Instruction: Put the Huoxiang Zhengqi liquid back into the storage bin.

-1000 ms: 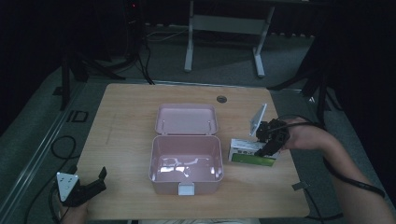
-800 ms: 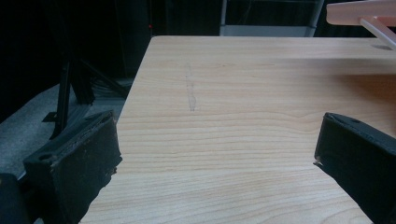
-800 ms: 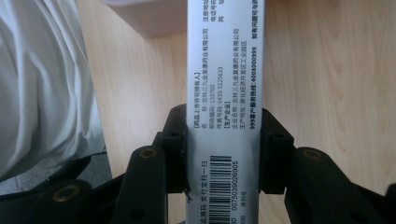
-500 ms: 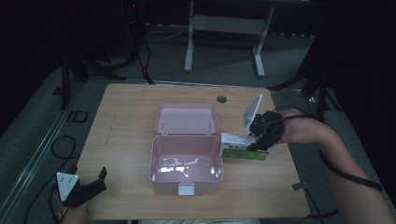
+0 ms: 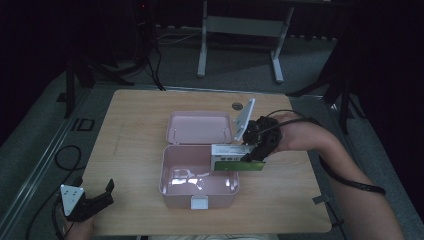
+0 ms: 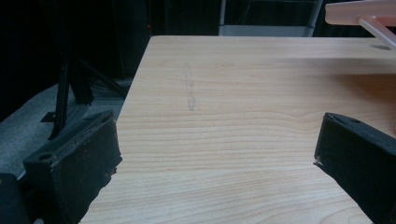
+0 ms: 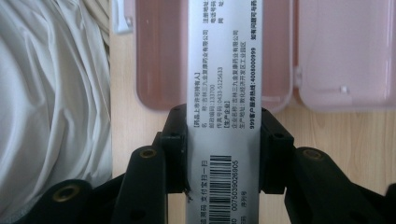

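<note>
A pink plastic box [image 5: 200, 184] sits open in the middle of the table, its lid [image 5: 199, 127] laid flat behind it. My right gripper [image 5: 254, 150] is shut on a white and green carton [image 5: 233, 158], holding it in the air over the box's right rim. In the right gripper view the carton's printed side with a barcode [image 7: 225, 93] runs up between the two black jaws, above the box [image 7: 161, 51] and lid [image 7: 343, 51]. My left gripper [image 5: 95, 202] rests at the table's front left corner, jaws wide apart with nothing between them [image 6: 215, 154].
The wooden table [image 5: 135, 150] has a round cable hole [image 5: 237, 105] near its far edge. A metal desk frame [image 5: 240, 30] stands on the floor behind. A cable [image 5: 65, 160] lies on the floor at the left. White cloth [image 7: 51, 107] shows beside the right gripper.
My right gripper has lifted the carton off the table and carried it left, from beside the box to over its right rim. The left gripper has stayed put.
</note>
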A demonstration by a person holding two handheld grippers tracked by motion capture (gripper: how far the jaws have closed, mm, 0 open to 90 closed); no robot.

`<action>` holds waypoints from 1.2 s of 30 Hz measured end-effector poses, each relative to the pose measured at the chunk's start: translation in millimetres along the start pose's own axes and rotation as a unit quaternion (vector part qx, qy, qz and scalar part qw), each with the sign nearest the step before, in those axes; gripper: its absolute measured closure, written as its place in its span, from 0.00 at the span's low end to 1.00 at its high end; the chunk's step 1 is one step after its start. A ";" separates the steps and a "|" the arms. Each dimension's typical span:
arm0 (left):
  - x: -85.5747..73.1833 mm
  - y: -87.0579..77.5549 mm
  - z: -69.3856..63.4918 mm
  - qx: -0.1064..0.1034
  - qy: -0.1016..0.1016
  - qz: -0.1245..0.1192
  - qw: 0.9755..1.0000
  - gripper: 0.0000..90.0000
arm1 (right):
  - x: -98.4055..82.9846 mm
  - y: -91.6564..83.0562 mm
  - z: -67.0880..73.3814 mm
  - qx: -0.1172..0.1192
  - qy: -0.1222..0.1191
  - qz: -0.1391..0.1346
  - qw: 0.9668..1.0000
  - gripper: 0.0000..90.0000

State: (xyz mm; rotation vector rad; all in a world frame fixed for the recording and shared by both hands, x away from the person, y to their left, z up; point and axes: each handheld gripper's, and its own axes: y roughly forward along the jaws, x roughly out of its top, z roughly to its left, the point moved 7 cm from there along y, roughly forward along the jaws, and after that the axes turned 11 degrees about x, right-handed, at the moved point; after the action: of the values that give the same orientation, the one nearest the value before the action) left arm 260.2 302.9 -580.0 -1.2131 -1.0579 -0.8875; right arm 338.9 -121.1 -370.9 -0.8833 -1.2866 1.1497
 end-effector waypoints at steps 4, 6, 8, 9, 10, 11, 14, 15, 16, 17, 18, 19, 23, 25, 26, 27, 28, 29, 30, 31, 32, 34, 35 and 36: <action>0.0 -0.1 -0.1 0.000 0.000 0.000 1.000 0.00 | 17.1 11.6 0.3 0.007 -0.006 -0.001 1.000 0.69; -0.1 -0.2 -0.2 -0.001 0.000 0.000 1.000 0.00 | 23.6 17.5 -1.1 0.007 -0.010 -0.002 1.000 0.69; -0.1 -0.1 -0.4 -0.001 0.000 0.000 1.000 0.00 | 29.5 24.2 -2.6 0.008 -0.009 0.001 1.000 0.69; -0.1 -0.1 -0.4 -0.002 0.000 0.000 1.000 0.00 | 32.3 27.6 -3.3 0.008 -0.008 0.002 1.000 0.69; -0.1 0.0 -0.5 -0.002 0.000 0.000 1.000 0.00 | 34.6 30.7 -4.1 0.009 -0.007 0.005 1.000 0.69; -0.1 -0.1 -0.5 -0.002 0.000 0.000 1.000 0.00 | 37.0 33.9 -4.6 0.009 -0.006 0.005 1.000 0.69; -0.1 -0.3 -0.4 -0.003 0.001 0.000 1.000 0.00 | 40.3 40.5 -5.0 0.013 -0.005 0.009 1.000 0.69; -0.1 -0.3 -0.5 -0.003 0.000 0.000 1.000 0.00 | 43.6 47.8 -5.4 0.019 -0.007 0.008 1.000 0.69; -0.1 -0.3 -0.4 -0.003 0.001 0.000 1.000 0.00 | 45.2 49.4 -5.2 0.020 -0.006 0.004 1.000 0.69; -0.1 -0.3 -0.4 -0.003 0.000 0.000 1.000 0.00 | 46.2 50.4 -5.6 0.021 -0.006 0.004 1.000 0.69; -0.1 -0.3 -0.4 -0.003 0.001 0.000 1.000 0.00 | 47.5 51.4 -5.7 0.021 -0.009 0.002 1.000 0.69; -0.1 -0.2 -0.5 -0.003 0.001 0.000 1.000 0.00 | 48.9 52.4 -6.1 0.021 -0.010 0.000 1.000 0.69; -0.2 -0.2 -0.7 -0.003 0.001 0.000 1.000 0.00 | 53.6 54.9 -5.1 0.027 -0.012 -0.006 1.000 0.69; -0.3 -0.2 -0.6 -0.002 0.001 0.001 1.000 0.00 | 56.3 56.9 -3.7 0.030 -0.014 -0.008 0.999 0.69; -0.3 0.0 -0.7 -0.002 0.001 0.001 1.000 0.00 | 57.7 58.3 -2.9 0.030 -0.016 -0.008 0.999 0.69; -0.3 0.1 -0.8 -0.003 0.002 0.001 1.000 0.00 | 58.7 59.8 -2.6 0.032 -0.017 -0.005 0.999 0.69; -0.3 0.0 -0.9 -0.003 0.003 0.001 1.000 0.00 | 60.4 61.3 -2.5 0.033 -0.021 -0.006 0.999 0.69; -0.4 0.0 -1.0 -0.004 0.004 0.001 1.000 0.00 | 61.9 62.7 -2.3 0.033 -0.021 -0.007 0.999 0.69; -0.5 0.0 -1.0 -0.004 0.004 0.002 1.000 0.00 | 63.3 64.8 -2.4 0.035 -0.020 -0.009 0.999 0.69; -0.5 0.0 -1.0 -0.004 0.004 0.002 1.000 0.00 | 63.3 64.8 -2.4 0.035 -0.020 -0.009 0.999 0.69; -0.4 -0.1 -0.9 -0.004 0.003 0.001 1.000 0.00 | 64.6 67.2 -2.0 0.036 -0.020 -0.012 0.999 0.69; -0.5 -0.1 -0.7 -0.004 0.003 0.001 1.000 0.00 | 65.6 79.0 -2.1 0.045 -0.020 -0.008 0.999 0.69; -0.5 -0.1 -0.7 -0.004 0.003 0.001 1.000 0.00 | 65.1 83.9 -3.0 0.045 -0.020 -0.003 0.999 0.69; -0.6 -0.1 -0.7 -0.004 0.003 0.001 1.000 0.00 | 64.4 88.5 -3.8 0.045 -0.017 0.002 0.999 0.69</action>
State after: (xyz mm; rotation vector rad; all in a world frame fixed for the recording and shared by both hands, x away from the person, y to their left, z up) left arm 260.1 302.2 -580.5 -1.2167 -1.0484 -0.8942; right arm 325.1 -37.4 -440.1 -0.8034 -1.2522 1.2202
